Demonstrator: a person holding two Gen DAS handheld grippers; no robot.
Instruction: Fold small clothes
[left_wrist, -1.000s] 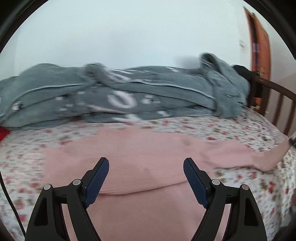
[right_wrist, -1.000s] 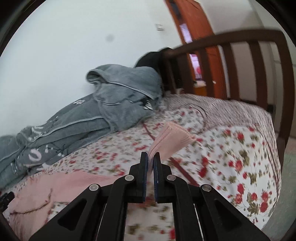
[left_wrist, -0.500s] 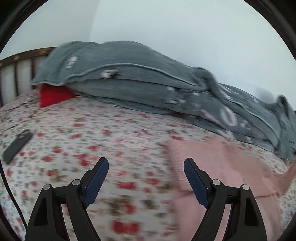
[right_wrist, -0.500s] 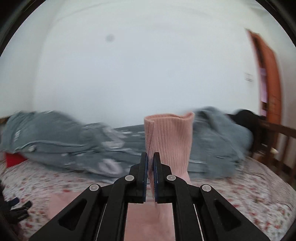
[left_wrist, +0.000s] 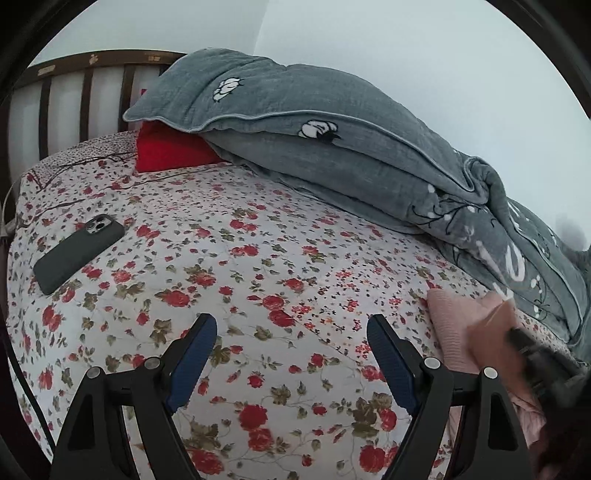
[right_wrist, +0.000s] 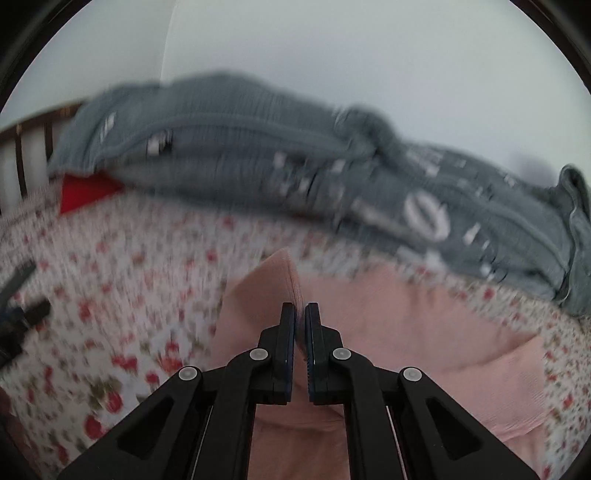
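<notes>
The right claw (right_wrist: 300, 314) is clamped on a sleeve (right_wrist: 273, 280) of the pink sweater (right_wrist: 406, 317), lifting that end above the rest of the sweater, which lies flat on the flowered bed (left_wrist: 229, 258) just in front of the grey blanket (left_wrist: 332, 155). The left claw (left_wrist: 291, 343) stands wide apart with nothing in it, over bare sheet beside the sweater. A phone (left_wrist: 79, 251) lies well away from the sweater, near a red pillow (left_wrist: 170, 151).

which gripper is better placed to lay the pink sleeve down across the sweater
Right. The right gripper is already shut on the ribbed pink knit sleeve, above the pink knit sweater. The left gripper is open and empty over the floral bedsheet, beside the sweater.
</notes>
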